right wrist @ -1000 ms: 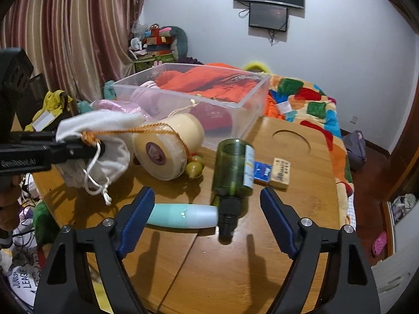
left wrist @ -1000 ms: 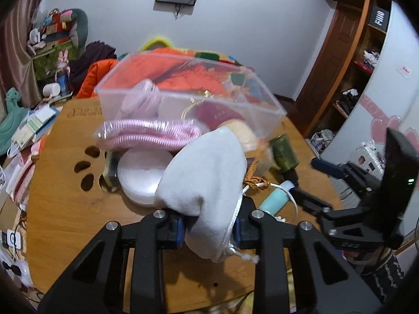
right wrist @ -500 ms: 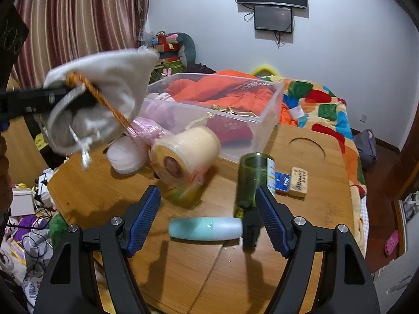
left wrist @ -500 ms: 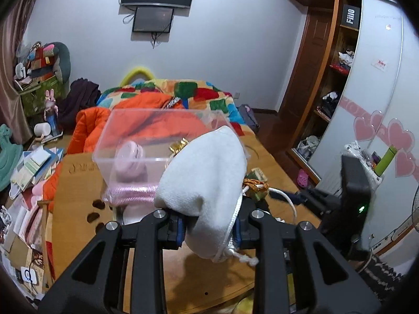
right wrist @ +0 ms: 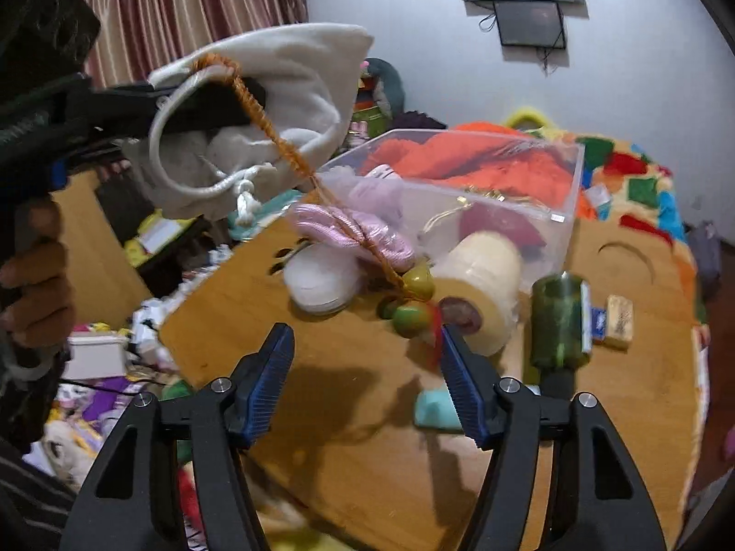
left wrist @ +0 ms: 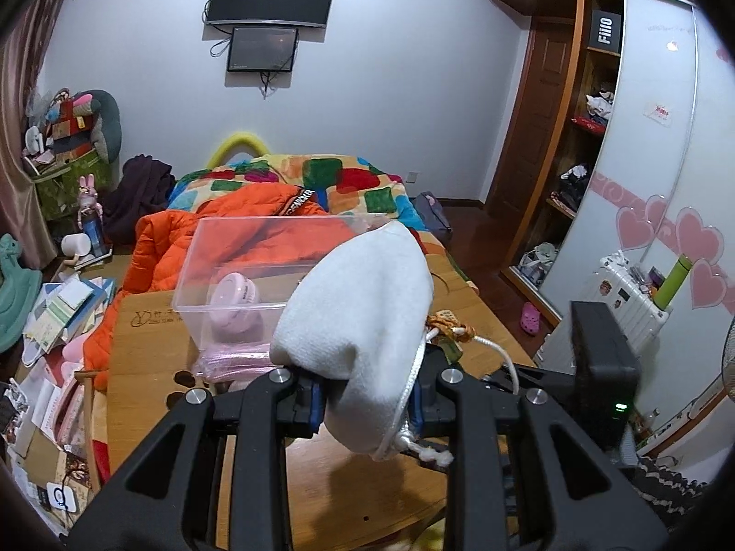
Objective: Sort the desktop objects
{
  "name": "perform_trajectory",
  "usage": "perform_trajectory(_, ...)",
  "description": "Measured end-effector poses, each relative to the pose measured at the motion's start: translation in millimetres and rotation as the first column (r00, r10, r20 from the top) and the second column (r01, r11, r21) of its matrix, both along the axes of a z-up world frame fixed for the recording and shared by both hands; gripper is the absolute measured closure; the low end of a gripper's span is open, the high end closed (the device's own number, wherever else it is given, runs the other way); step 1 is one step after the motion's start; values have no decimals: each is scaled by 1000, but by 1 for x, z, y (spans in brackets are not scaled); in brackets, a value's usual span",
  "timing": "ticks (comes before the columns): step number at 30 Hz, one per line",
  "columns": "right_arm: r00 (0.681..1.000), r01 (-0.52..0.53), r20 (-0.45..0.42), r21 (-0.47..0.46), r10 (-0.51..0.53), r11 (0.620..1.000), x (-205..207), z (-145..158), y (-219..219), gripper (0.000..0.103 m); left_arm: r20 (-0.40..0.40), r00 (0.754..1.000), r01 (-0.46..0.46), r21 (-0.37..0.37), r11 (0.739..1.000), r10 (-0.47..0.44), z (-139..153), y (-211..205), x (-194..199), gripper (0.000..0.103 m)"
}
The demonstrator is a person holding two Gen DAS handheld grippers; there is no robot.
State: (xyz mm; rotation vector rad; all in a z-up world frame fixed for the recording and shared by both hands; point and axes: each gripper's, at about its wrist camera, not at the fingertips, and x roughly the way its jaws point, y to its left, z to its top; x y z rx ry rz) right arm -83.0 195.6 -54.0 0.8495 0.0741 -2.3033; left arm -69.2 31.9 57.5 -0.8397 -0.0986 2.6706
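My left gripper [left wrist: 365,402] is shut on a white drawstring pouch [left wrist: 363,321] and holds it high above the wooden table [left wrist: 151,349]. In the right wrist view the pouch [right wrist: 275,105] hangs at upper left, and an orange cord [right wrist: 294,156] runs from it down to green beads [right wrist: 411,303] lifted just off the table. My right gripper [right wrist: 365,381] is open and empty, low over the table [right wrist: 643,390] below the beads. A clear plastic bin [right wrist: 528,193] stands behind; it also shows in the left wrist view [left wrist: 239,275].
On the table lie a cream tape roll [right wrist: 482,284], a dark green bottle [right wrist: 558,321], a teal tube [right wrist: 434,408], a white round case [right wrist: 321,278], a pink coil [right wrist: 363,234] and a small wooden block [right wrist: 618,321]. A bed with an orange jacket [left wrist: 220,229] lies beyond.
My left gripper has risen and tilted up with the pouch, pulling the orange cord taut and lifting the beads. My right gripper has moved forward and left towards the beads.
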Motion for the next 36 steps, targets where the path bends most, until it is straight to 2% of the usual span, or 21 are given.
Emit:
perform_trajectory(3,999,23,32,-24,-22,999,-12,0,0,44,-5,1000,20,1,1000,-20,1,6,2,76)
perform_trajectory(6,997,-1,79,-57,5,998,-20,-1,-1,57,-11,999,38,-6,999,-38,2,10,3,76)
perform_trajectory(9,995,-18,100,-70,25,997,-22,-3,-4,59,-21,999,41,-12,999,-42,6,11,2,76)
perform_trajectory(11,995,-24,96,-69,31,997,-22,-3,-6,68,-25,999,42,-11,999,-42,8,10,1,76)
perform_trajectory(13,994,-31,99,-77,39,997,-22,-1,-8,85,-29,999,38,-15,999,-38,8,9,1,76)
perform_trajectory(14,994,-36,104,-80,44,996,-22,-1,-8,86,-32,999,35,-17,999,-36,9,8,1,76)
perform_trajectory(24,1000,5,2,-8,-5,1000,-22,26,1,86,-32,999,-27,-41,999,26,7,-13,-17,76)
perform_trajectory(36,989,105,-106,43,-100,994,-68,67,0,86,15,995,-101,-61,993,102,-9,-44,-65,76)
